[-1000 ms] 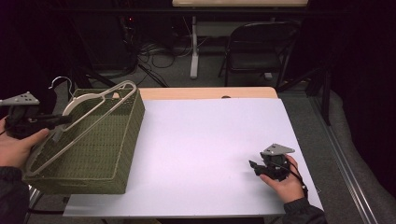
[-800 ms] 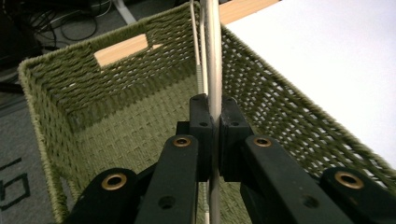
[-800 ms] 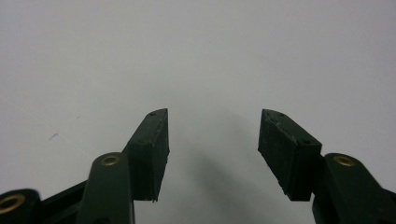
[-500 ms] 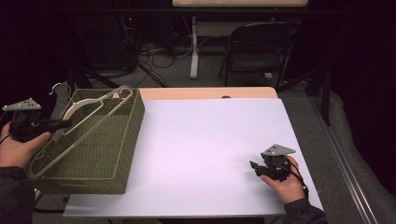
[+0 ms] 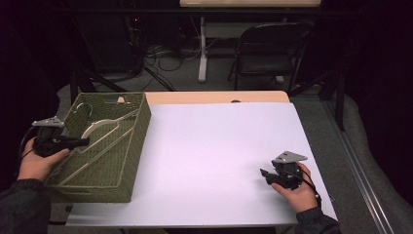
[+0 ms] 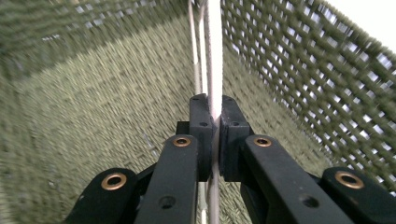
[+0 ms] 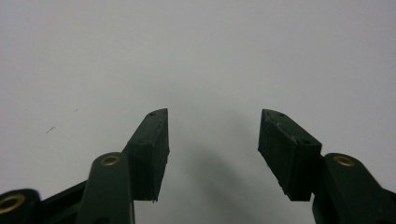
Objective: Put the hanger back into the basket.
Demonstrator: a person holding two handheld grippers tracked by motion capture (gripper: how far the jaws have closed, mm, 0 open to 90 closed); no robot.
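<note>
1. Left hand-held gripper [image 5: 82,142], left of frame, is clamped tight on a white hanger [image 5: 100,127]; the gripper view shows the jaws pinching its thin bar [image 6: 214,70].
2. Change: a second ago the hanger lay across the basket [image 5: 127,146] rim; now it sits down inside, and the basket looks shifted. Likely being put in.
3. Right hand-held gripper [image 5: 267,174], lower right on the table [image 5: 214,141], is wide open and empty.
4. No readable writing or brands.

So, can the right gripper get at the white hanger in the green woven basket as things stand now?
Probably yes. The right gripper is open, with bare white table before the green woven basket. But the left gripper already clamps the white hanger.
</note>
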